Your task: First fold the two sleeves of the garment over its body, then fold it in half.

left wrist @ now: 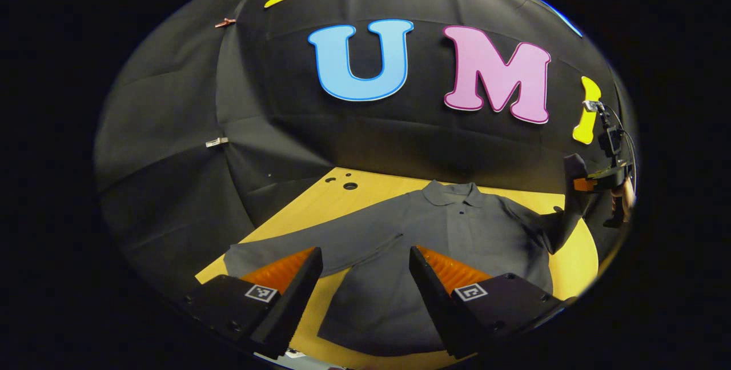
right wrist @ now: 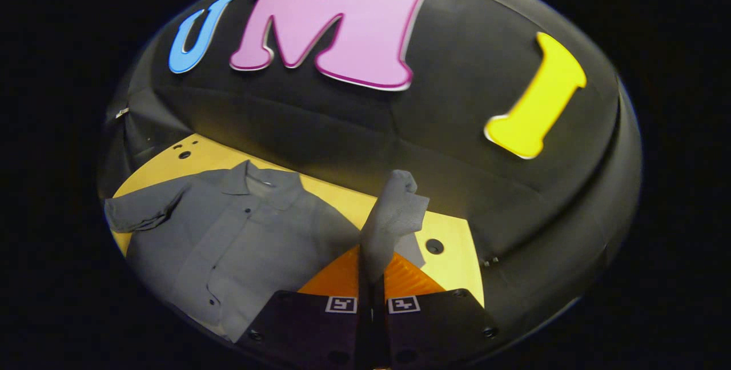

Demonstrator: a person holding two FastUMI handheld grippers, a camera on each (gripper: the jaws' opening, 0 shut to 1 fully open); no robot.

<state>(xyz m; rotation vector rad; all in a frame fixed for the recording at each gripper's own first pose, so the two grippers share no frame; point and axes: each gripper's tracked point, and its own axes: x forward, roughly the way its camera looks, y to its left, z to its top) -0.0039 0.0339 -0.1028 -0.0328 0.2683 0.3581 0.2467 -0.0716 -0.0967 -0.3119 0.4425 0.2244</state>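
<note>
The right gripper (right wrist: 372, 278) is clenched on the cuff of one sleeve (right wrist: 394, 210), which stands up out of its fingers, lifted off the yellow table (right wrist: 451, 233). This looks like the first sleeve fold, just begun. The next move calls for carrying the cuff across to its left, over the grey shirt (right wrist: 251, 238) spread flat there, and laying it on the body.

The left gripper (left wrist: 365, 273) hangs released above the shirt's lower half, the other sleeve (left wrist: 297, 247) lying flat just beyond its fingers. Nothing stands in the way; the table holds small holes (left wrist: 349, 185) beyond the collar (left wrist: 451, 192).
</note>
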